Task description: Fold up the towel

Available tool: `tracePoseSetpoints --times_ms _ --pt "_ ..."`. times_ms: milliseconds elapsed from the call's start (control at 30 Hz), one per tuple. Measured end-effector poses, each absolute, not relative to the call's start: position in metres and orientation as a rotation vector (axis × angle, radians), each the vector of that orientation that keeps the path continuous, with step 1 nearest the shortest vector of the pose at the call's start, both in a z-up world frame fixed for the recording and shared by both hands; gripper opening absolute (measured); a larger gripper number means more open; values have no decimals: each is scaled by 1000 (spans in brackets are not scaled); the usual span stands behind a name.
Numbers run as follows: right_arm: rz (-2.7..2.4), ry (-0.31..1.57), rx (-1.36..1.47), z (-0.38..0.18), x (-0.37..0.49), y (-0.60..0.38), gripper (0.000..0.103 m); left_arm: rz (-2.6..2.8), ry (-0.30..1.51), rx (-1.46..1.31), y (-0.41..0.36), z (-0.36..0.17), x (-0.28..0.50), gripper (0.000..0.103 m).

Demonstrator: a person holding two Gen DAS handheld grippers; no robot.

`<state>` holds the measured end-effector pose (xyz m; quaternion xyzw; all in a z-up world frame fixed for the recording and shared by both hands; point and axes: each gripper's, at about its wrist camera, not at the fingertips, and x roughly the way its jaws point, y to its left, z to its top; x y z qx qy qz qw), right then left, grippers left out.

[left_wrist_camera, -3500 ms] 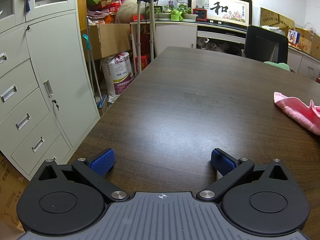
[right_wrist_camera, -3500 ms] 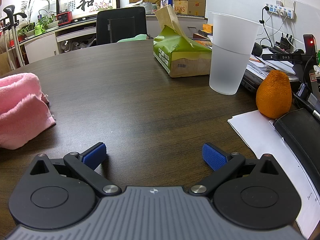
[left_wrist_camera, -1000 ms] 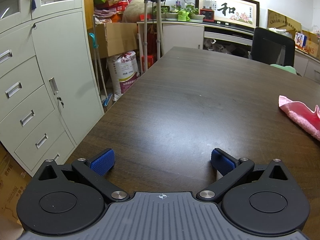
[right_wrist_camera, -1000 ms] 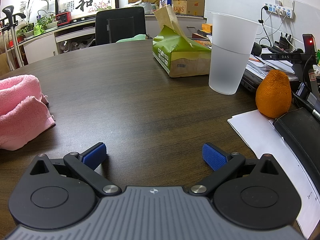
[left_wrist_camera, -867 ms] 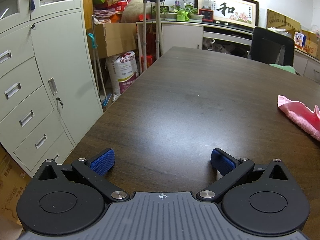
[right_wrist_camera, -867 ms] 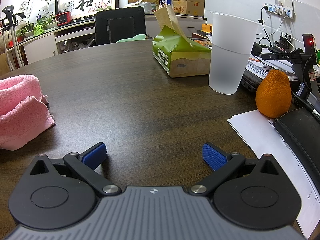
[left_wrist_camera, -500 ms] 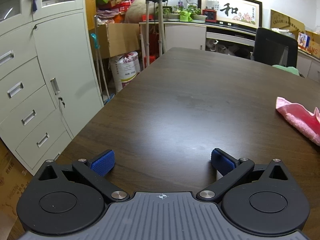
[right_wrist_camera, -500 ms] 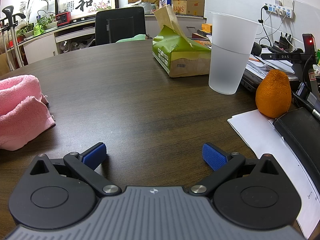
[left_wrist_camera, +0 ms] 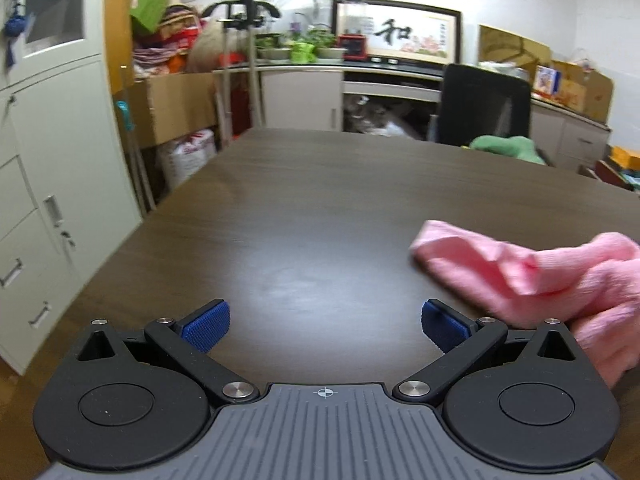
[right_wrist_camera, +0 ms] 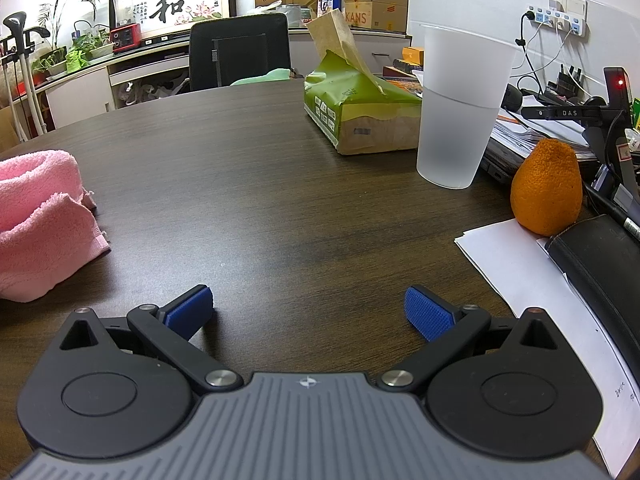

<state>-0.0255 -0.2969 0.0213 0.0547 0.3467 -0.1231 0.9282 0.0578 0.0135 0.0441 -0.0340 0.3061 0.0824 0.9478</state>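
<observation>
Swung right since 0.5 s ago on the left wrist view: towel (left_wrist_camera: 532,276) now larger in frame and much nearer the right fingertip; slight motion blur. Right wrist view unchanged from earlier frames.

Left gripper (left_wrist_camera: 325,322): tongs spread wide, blue pads bare, nothing between them. Hovering low over dark wood table (left_wrist_camera: 320,208). Towel pink, crumpled, lying on table just ahead of and beside the right pad (left_wrist_camera: 442,324); contact between pad and cloth not resolvable. Grey cabinet with drawers (left_wrist_camera: 48,208) off table's left edge. Black chair (left_wrist_camera: 484,112) at far edge.

Right gripper (right_wrist_camera: 308,312): tongs spread wide, empty, pads over bare table surface. Same towel (right_wrist_camera: 40,220) at left of frame, bunched in a loose heap, hemmed corner (right_wrist_camera: 100,242) lying flat, well apart from left pad (right_wrist_camera: 190,312).

Also on table, right wrist view: green tissue pack (right_wrist_camera: 360,116), frosted plastic cup (right_wrist_camera: 460,108) upright just beside it, orange fruit (right_wrist_camera: 546,188) on edge of white paper sheets (right_wrist_camera: 516,264), black pouch (right_wrist_camera: 600,264) touching the fruit's base.
</observation>
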Motion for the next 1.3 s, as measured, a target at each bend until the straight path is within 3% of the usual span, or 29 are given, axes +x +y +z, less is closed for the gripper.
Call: tracePoseSetpoints --times_ms 1300 --pt "-170 665 143 37 -28 -277 103 73 569 -8 -11 34 47 103"
